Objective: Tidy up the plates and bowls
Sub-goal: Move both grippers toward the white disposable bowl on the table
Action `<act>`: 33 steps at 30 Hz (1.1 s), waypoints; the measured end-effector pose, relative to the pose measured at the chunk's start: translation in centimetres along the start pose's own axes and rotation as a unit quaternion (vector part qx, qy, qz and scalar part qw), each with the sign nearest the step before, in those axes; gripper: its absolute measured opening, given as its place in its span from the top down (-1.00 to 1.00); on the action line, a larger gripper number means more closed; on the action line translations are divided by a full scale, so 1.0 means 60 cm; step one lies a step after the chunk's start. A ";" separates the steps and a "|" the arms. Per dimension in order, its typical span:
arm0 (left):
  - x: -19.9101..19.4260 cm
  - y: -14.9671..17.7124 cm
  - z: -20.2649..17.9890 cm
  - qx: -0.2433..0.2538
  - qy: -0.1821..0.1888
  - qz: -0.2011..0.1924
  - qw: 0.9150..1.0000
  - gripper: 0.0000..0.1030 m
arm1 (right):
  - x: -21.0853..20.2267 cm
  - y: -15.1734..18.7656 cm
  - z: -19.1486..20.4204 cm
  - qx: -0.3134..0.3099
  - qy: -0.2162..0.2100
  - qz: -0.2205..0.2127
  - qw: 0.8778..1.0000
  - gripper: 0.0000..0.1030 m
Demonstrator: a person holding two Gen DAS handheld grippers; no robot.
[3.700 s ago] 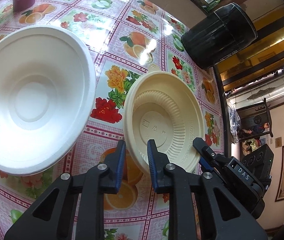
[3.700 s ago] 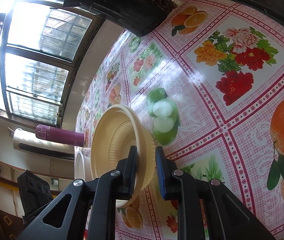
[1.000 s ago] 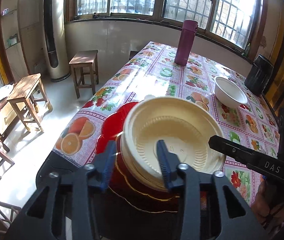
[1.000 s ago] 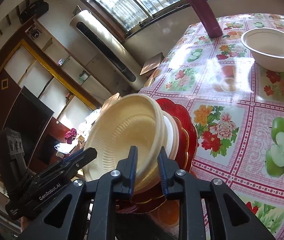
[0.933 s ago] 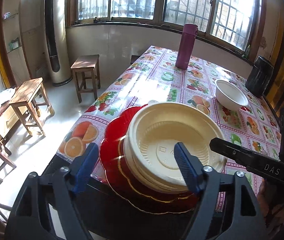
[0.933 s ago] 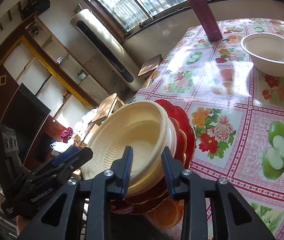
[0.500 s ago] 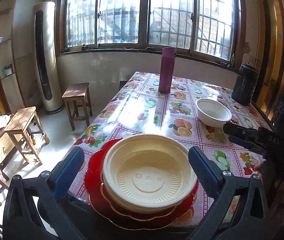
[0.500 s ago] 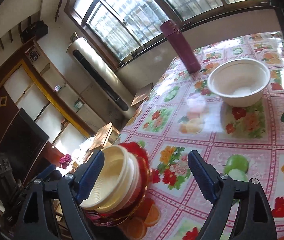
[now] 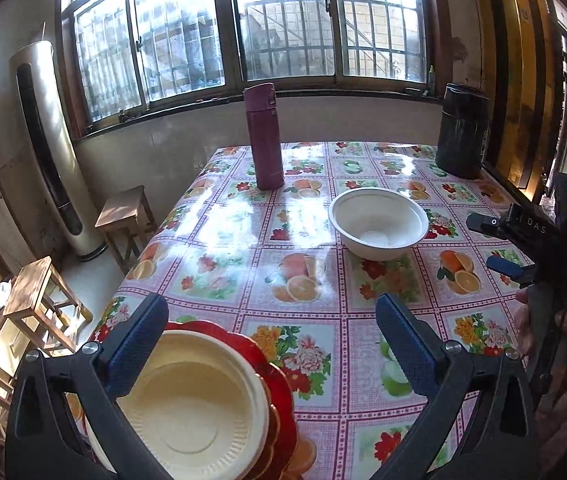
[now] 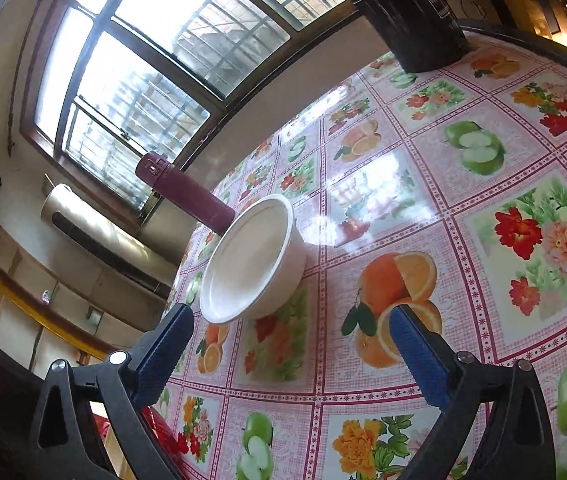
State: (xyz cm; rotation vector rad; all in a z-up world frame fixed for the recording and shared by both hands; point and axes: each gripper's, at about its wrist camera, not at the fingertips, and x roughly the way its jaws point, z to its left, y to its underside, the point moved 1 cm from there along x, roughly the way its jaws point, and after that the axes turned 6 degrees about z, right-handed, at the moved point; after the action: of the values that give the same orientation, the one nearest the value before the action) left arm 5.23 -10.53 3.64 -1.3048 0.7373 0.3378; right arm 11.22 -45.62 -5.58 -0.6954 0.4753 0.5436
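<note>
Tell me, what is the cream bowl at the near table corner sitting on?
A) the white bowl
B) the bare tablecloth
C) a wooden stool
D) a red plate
D: in the left wrist view the cream bowl sits on a red plate, whose scalloped rim shows around it; the white bowl stands apart, farther along the table.
</note>
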 end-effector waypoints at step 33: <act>0.110 -0.101 -0.138 0.021 0.022 0.016 0.999 -1.00 | -0.026 -0.045 -0.062 0.043 -0.007 -0.009 0.999 -0.99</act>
State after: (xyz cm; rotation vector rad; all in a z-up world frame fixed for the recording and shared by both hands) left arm 11.27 -21.09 3.14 -1.2652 0.8003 0.3190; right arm 10.84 -50.44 -5.95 -0.6119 0.4768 0.5084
